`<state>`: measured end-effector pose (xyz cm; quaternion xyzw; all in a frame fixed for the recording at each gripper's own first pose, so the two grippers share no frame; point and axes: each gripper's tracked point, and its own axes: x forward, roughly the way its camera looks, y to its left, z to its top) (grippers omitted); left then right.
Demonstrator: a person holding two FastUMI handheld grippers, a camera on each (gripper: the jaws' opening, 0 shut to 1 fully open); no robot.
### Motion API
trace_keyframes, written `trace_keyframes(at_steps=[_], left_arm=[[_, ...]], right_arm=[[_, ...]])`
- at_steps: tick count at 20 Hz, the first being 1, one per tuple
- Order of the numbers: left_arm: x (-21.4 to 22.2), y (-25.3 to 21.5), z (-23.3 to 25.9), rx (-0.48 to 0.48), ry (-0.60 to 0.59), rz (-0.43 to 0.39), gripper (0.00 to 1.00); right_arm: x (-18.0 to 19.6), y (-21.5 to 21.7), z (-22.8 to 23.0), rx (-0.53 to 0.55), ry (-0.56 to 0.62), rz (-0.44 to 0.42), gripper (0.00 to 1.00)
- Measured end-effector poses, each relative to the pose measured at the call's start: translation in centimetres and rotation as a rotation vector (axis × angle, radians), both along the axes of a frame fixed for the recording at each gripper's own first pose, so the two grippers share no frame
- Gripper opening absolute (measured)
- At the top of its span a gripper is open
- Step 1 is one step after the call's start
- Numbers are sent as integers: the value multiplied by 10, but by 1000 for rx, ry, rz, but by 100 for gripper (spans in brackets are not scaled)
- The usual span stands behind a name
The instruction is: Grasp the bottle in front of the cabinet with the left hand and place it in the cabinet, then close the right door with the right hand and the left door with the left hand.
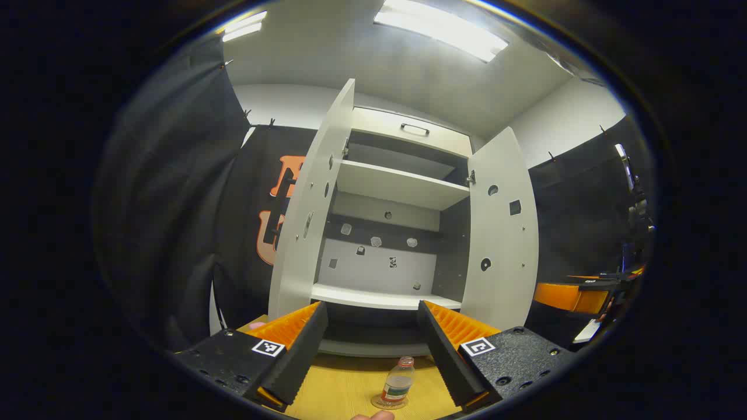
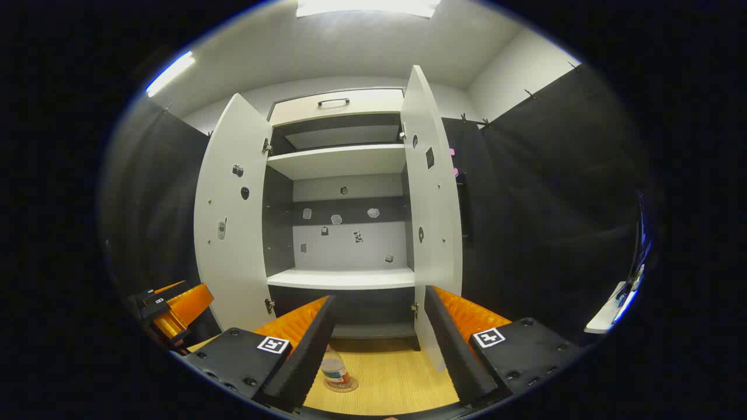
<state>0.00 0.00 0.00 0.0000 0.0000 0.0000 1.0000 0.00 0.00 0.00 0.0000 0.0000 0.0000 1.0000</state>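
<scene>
A small clear bottle (image 1: 398, 383) with a red cap and a red-green label stands upright on a round coaster on the wooden floor in front of the cabinet (image 1: 385, 233). Both cabinet doors hang open: the left door (image 1: 309, 216) and the right door (image 1: 502, 233). My left gripper (image 1: 373, 356) is open above and short of the bottle, which shows low between its fingers. In the right gripper view the bottle (image 2: 334, 366) stands partly behind the left finger of my open right gripper (image 2: 379, 350). The other gripper (image 2: 172, 306) shows at the far left.
White shelves (image 2: 341, 279) cross the cabinet, with small stickers on its back wall and doors, and a drawer with a handle (image 2: 334, 102) on top. Black cloth walls stand on both sides. A fingertip (image 1: 373, 415) shows at the bottom edge. The other gripper (image 1: 578, 294) shows at right.
</scene>
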Motion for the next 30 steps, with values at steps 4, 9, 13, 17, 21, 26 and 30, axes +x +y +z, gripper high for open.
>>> trace_keyframes(at_steps=[4,9,13,17,21,26,30], left_arm=[[-2,0,1,3,-4,-1,94],[-2,0,-2,-2,2,-1,94],[1,2,-2,-6,4,-2,94],[2,4,-5,-12,7,4,94],[13,0,-14,-33,26,-9,94],[51,-51,-48,-57,58,-126,94],[83,-84,-134,-10,149,-171,94]], right_arm=[[0,1,-2,3,3,3,98],[-1,0,-3,2,7,-4,98],[0,0,-4,2,10,-7,98],[3,0,-6,0,17,-7,98],[9,-2,-10,2,21,-13,98],[15,-5,-16,-1,39,-22,98],[15,-18,-30,-35,90,-54,98]])
